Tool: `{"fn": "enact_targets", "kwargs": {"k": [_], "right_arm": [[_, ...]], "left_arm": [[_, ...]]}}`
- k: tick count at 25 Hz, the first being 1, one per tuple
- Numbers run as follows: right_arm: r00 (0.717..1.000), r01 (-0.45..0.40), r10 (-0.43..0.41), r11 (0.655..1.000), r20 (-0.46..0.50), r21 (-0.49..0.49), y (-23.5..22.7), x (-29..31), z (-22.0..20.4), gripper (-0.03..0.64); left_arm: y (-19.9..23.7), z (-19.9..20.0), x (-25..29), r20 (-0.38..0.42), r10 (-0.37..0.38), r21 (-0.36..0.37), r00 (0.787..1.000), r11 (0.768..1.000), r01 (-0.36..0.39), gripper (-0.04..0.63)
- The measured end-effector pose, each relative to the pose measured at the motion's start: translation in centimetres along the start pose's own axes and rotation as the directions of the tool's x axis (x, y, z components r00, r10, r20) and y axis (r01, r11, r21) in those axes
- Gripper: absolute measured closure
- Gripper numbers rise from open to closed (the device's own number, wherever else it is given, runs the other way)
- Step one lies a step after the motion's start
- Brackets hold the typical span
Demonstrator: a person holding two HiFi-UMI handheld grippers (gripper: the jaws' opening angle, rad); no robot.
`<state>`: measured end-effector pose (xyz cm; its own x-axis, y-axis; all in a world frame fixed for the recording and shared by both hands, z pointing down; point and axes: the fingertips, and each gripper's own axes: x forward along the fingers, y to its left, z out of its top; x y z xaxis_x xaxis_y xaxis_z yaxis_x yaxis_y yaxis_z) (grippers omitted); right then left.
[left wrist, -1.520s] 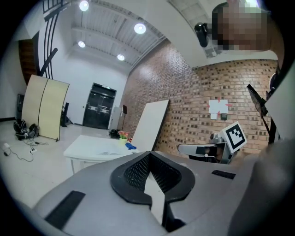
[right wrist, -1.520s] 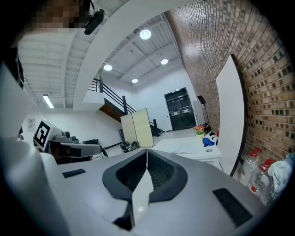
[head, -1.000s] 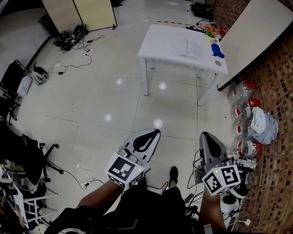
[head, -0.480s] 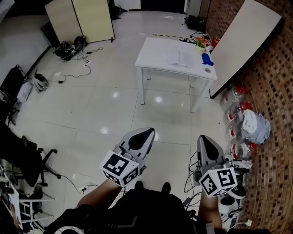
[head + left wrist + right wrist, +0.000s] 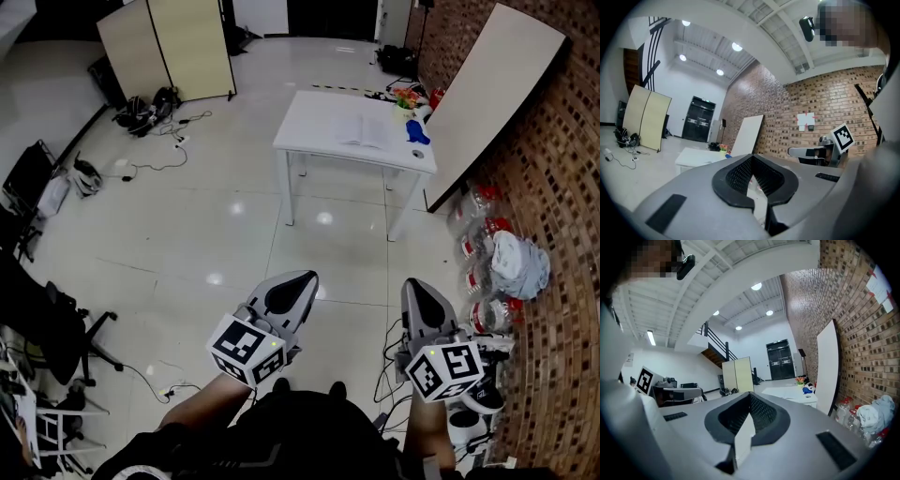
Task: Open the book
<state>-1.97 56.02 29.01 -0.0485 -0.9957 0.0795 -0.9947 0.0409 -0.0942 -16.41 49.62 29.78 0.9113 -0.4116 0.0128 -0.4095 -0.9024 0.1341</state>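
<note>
The book [image 5: 364,131] lies open on a white table [image 5: 314,122] far off across the room in the head view. Both grippers hang low near the person's body, well short of the table. My left gripper [image 5: 294,282] is shut with nothing in it, and my right gripper [image 5: 415,292] is shut and empty too. In the left gripper view the jaws [image 5: 752,161] meet, with the table [image 5: 691,157] small behind them. In the right gripper view the closed jaws [image 5: 750,405] point toward the table [image 5: 787,392].
A blue object [image 5: 417,137] and colourful items [image 5: 409,94] sit at the table's right end. A white board [image 5: 487,89] leans on the brick wall, with plastic jars [image 5: 480,246] below it. Folding screens [image 5: 178,47], floor cables [image 5: 150,150] and an office chair [image 5: 56,323] are at left.
The table with the open book now looks smaller and farther off in the head view. Both grippers stay shut and low, shifted only slightly.
</note>
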Motion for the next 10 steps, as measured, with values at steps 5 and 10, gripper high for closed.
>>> {"fn": "enact_targets", "kwargs": {"k": [5,10], "right_arm": [[1.0,0.017,-0.017,1.0,0.005,0.007,-1.6,0.2,-0.1,0.618],[0.999,0.03,-0.03,0.999,0.012,0.019,-3.8,1.1,-0.9,0.617]], "left_arm": [[-0.3,-0.2,0.9,-0.007,-0.005,0.009,1.0,1.0,0.005,0.6],[0.1,-1.3,2.9,-0.02,-0.007,0.009,1.0,1.0,0.007,0.6]]}}
